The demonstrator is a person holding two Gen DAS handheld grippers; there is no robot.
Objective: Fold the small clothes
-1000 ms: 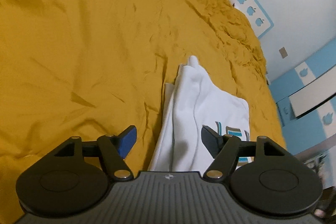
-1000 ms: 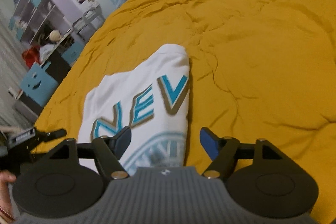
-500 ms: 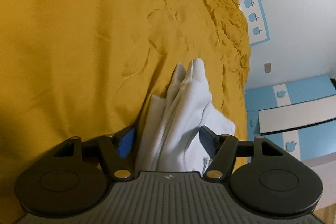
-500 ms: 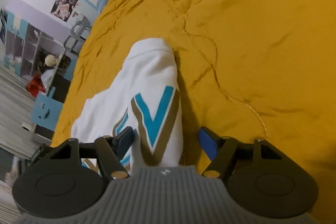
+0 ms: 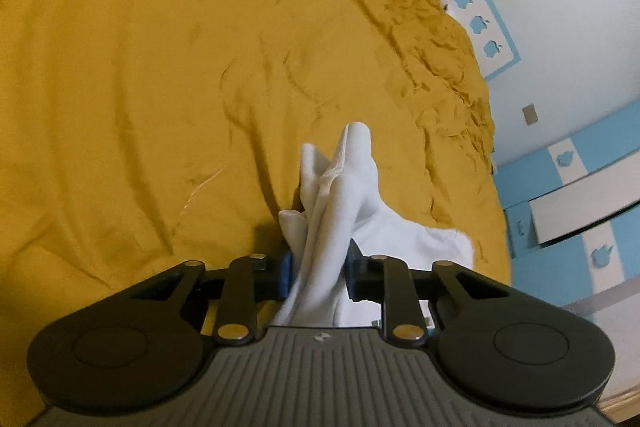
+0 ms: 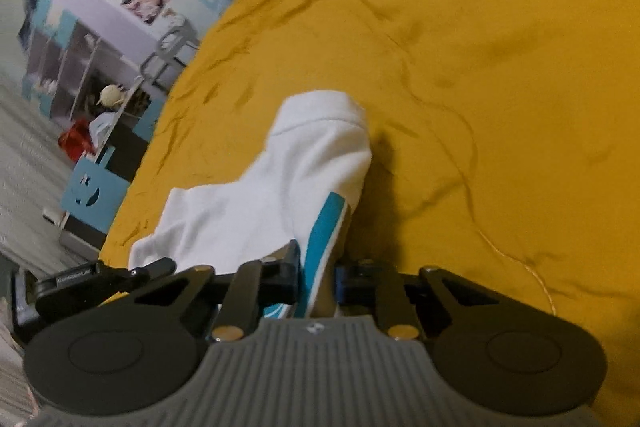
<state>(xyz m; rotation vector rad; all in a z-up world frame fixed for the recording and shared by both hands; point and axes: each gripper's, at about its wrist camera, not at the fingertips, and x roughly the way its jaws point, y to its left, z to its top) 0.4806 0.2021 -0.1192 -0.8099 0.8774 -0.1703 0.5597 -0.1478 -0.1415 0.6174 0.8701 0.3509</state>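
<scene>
A small white shirt (image 5: 344, 195) with teal lettering lies on a yellow bedspread (image 5: 140, 87). In the left wrist view my left gripper (image 5: 318, 273) is shut on a bunched white edge of it, and the cloth rises in folds beyond the fingers. In the right wrist view my right gripper (image 6: 318, 277) is shut on the shirt (image 6: 288, 179) at a teal printed stripe. The shirt lifts off the bedspread (image 6: 500, 67) and its collar end points away from me. The other gripper's body (image 6: 92, 275) shows at lower left.
The bed's edge runs along the right in the left wrist view, with a blue and white wall and furniture (image 5: 580, 195) beyond. In the right wrist view a shelf unit (image 6: 80, 67), a blue box (image 6: 92, 191) and a chair (image 6: 172, 47) stand past the bed's left edge.
Both grippers went from open to shut, each closing on an edge of the white shirt. The shirt has bunched and lifted between them.
</scene>
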